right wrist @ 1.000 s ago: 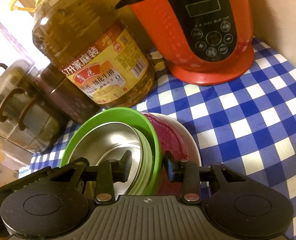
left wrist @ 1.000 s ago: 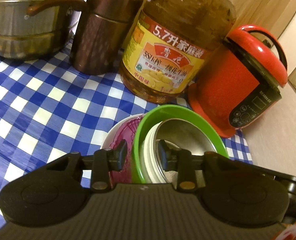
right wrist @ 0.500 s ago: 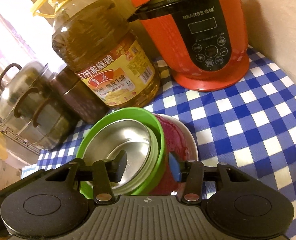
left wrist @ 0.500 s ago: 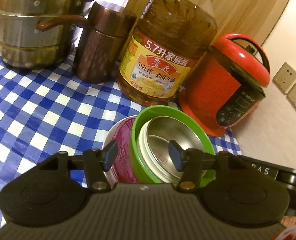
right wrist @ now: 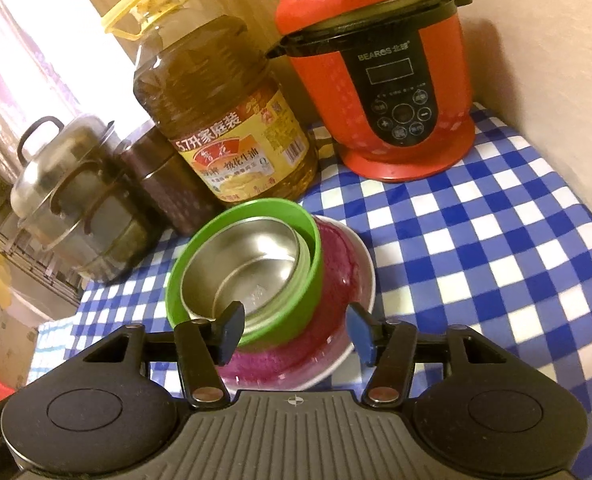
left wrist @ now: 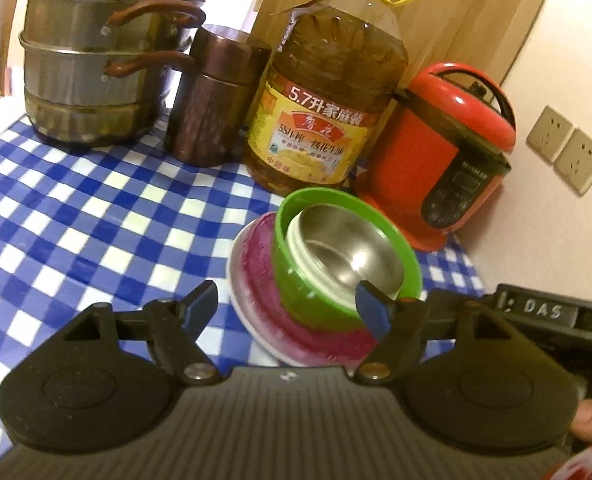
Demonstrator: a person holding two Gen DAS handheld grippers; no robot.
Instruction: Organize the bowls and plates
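In the left wrist view, the left hand-held gripper (left wrist: 288, 306) is opening its jaws with nothing pressed between the pads, framing the nested stack on the blue-and-white checked worktop (left wrist: 76, 216): a shiny round steel bowl (left wrist: 343, 252) sitting inside a smooth green plastic bowl (left wrist: 296, 280), itself inside a magenta-lined white bowl (left wrist: 256, 264), likely nested to save space. In the right wrist view, the right hand-held gripper (right wrist: 294, 330) is likewise spreading, gripping nothing, just before that stack, which is resting beside the ribbed oil bottle (right wrist: 224, 120) and glossy red cooker (right wrist: 379, 76).
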